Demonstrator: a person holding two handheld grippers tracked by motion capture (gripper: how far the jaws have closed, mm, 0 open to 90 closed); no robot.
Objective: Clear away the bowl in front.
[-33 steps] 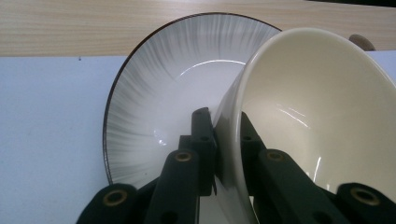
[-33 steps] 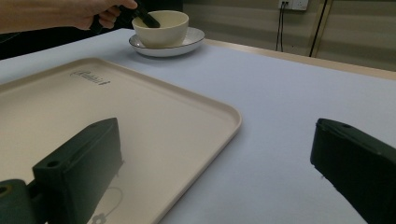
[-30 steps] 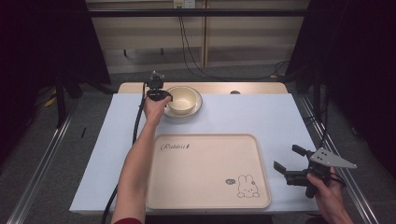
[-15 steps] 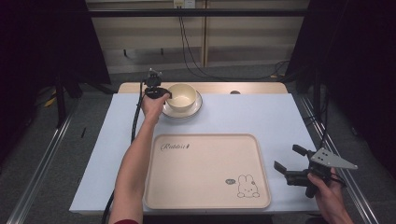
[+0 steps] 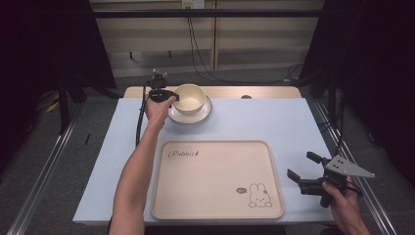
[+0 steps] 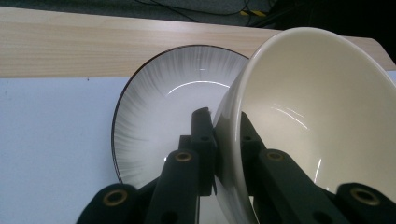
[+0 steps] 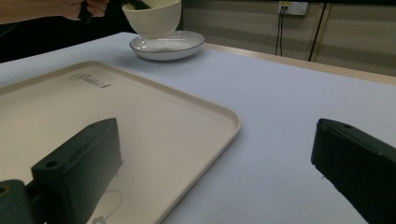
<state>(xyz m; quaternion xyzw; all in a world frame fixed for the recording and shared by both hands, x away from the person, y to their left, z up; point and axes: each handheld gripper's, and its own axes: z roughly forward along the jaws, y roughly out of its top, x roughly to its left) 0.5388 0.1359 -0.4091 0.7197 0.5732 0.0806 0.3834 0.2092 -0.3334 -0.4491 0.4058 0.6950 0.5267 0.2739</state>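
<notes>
A: Status on the left gripper (image 5: 172, 96)?

B: Fingers (image 6: 201, 140) clamped on the rim of the cream bowl (image 5: 190, 98), one outside the wall, one inside. Bowl is at the far edge of the worktop (image 5: 293, 127), tilted, its base just clear of the grey-streaked plate (image 5: 203, 113) in the right gripper view.

A: Right gripper (image 5: 307, 169)?

B: Fingers spread wide, nothing between them. It hangs off the right edge of the worktop, beside the near right corner of the beige tray (image 5: 215, 181).

A: So the step is lifting the bowl off the plate, probably heading for the tray.

B: That's my read. Rim pinch is a thin contact on glazed ceramic, so it could pivot or slip. Bowl already hangs canted from the grip.

A: Advice?

B: Keep the squeeze constant. Lift straight up until the foot is well clear of the plate's lip, then translate. Dragging sideways early would catch the plate and shove it.

A: And the tilt?

B: Level the wrist on the way over, slow, no jerks. Set down foot-flat on a bare part of the tray, away from its raised rim, then release.

A: Right one stays put?

B: Yes, nothing for it here.
</notes>
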